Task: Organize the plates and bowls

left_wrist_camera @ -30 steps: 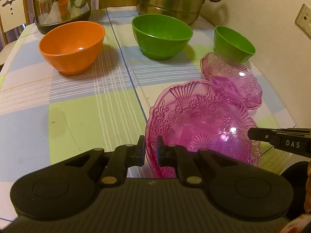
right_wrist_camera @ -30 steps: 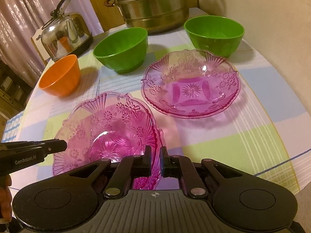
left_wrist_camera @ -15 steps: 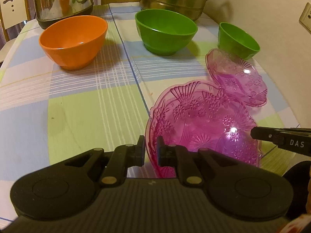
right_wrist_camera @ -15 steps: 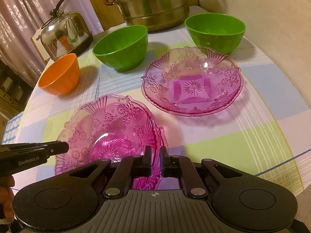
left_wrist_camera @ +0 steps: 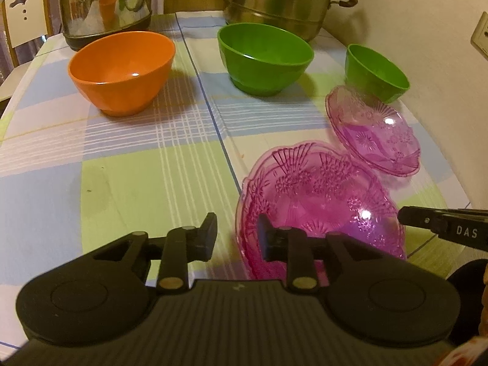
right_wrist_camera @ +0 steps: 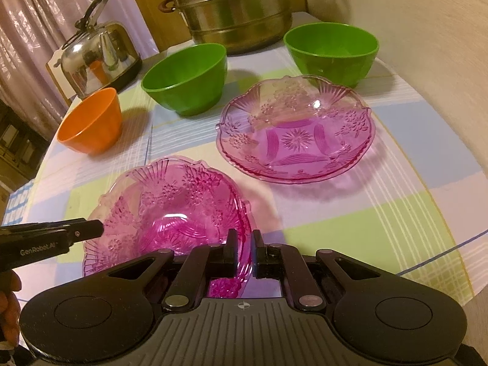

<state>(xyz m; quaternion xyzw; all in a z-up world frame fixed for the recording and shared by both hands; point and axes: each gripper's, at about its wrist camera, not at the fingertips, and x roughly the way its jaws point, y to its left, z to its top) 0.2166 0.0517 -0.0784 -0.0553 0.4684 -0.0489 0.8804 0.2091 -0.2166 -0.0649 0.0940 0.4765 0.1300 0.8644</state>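
At the near left rim of the near pink dish, the left gripper is letting go: its jaws, pressed on that rim a second ago, are opening, and the rim now stands between them with a gap showing at the outer pad. The dish has not shifted on the tablecloth during this release.

On the opposite, near right rim of the same dish, the right gripper remains pinched on the scalloped edge, pads tight against the glass-like rim on both faces. Neither hand has travelled in the last second.

Beyond the near pink dish and well clear of it lies the second pink dish, flat on the cloth. Farther back from it stand two green bowls; the orange bowl sits to the far left of the near dish. A steel steamer pot and a kettle stand behind the bowls.

Assessment: the two-handed hold is being reduced to a single grip. Either the dish is being set down at this spot, or it passes to the right gripper alone for stacking onto the second pink dish. A one-sided pinch on a wide dish risks tilt or slip. Sorting is at an early stage; no items are stacked yet.
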